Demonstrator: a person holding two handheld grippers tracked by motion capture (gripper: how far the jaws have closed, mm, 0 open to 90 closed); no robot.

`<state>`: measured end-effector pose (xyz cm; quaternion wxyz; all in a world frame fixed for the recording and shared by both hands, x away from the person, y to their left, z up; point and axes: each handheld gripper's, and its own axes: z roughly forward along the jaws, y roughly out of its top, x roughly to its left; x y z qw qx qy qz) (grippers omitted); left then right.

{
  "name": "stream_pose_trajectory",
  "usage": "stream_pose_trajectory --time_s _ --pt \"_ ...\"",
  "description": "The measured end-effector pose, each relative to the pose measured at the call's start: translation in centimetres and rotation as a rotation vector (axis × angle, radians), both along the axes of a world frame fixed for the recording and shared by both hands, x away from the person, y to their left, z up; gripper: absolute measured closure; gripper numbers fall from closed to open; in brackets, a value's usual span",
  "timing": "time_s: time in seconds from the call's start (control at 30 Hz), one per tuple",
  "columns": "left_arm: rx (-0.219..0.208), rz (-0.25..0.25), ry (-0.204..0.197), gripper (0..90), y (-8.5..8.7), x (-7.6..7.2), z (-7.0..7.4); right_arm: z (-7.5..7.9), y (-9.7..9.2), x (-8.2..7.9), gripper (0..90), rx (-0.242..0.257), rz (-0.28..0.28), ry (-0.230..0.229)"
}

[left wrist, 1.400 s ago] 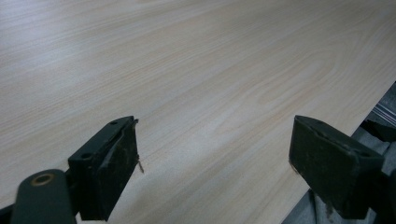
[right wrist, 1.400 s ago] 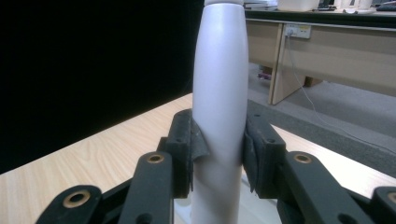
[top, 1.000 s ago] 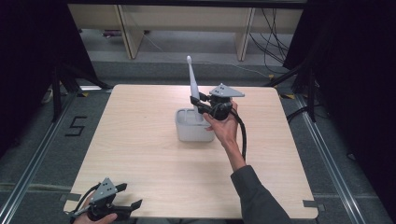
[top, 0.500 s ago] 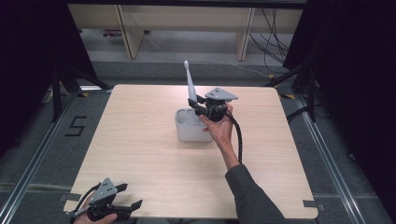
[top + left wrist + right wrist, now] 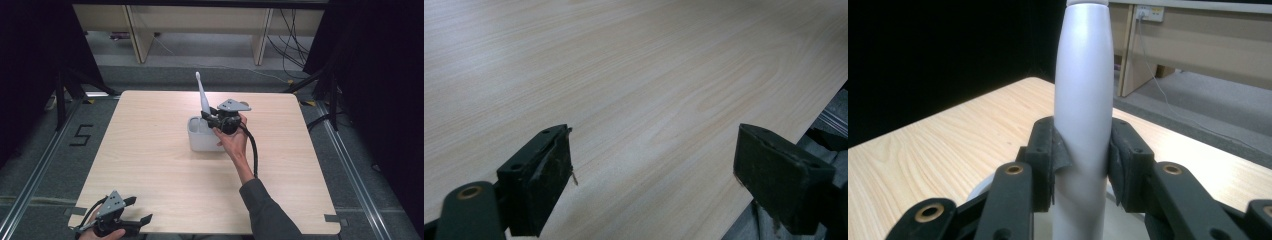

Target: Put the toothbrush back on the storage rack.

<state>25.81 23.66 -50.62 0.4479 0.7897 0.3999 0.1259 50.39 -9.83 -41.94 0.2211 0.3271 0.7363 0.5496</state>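
a: table [image 5: 150, 165] first, pale wood, wide and mostly bare. what sits on it?

b: one white holder [image 5: 202, 141], a squat tub, about mid-table and a bit toward the far edge. right gripper [image 5: 209, 117] is at its far right rim, clamped on a white electric toothbrush [image 5: 201, 94].

a: clamped for sure?

b: yes. in the right gripper view both black pads press the toothbrush [image 5: 1083, 110] handle from either side, no gap showing, with the holder's pale rim [image 5: 979, 190] just below.

a: how does the brush lie?

b: long axis nearly upright, leaning slightly left and away, brush head at the top, thick end down at the holder's mouth. i can't tell whether the bottom end is already inside the tub or just over it.

a: so the move to come?

b: i'd judge a straight drop along that axis, holder directly beneath the grip, then letting go once it stands.

a: and the other hand?

b: left gripper [image 5: 142, 220] rests at the near left corner, well apart from the holder. in its own view the jaws stand wide with nothing between them, bare table [image 5: 634, 90] beyond. the right hand is by far the nearer.
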Motion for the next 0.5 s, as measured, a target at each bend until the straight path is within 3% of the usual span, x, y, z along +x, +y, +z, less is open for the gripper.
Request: stream_pose_trajectory --time_s 0.2,0.23,0.37,0.5 --pt "0.0 -0.002 0.0 14.9 -0.03 0.01 -0.03 -0.37 0.07 -0.12 66.5 -0.03 -0.003 0.014" --pt "0.011 0.005 0.004 14.9 -0.03 -0.06 0.05 -0.44 0.02 0.03 66.5 -0.038 0.018 0.005" --pt "0.009 0.005 0.003 14.9 -0.02 -0.05 0.05 -0.54 0.1 -0.27 66.4 -0.043 -0.002 0.038" --pt "0.001 0.0 0.0 14.9 -0.02 0.0 -0.01 -0.58 0.07 -0.18 66.5 -0.062 0.006 0.024"
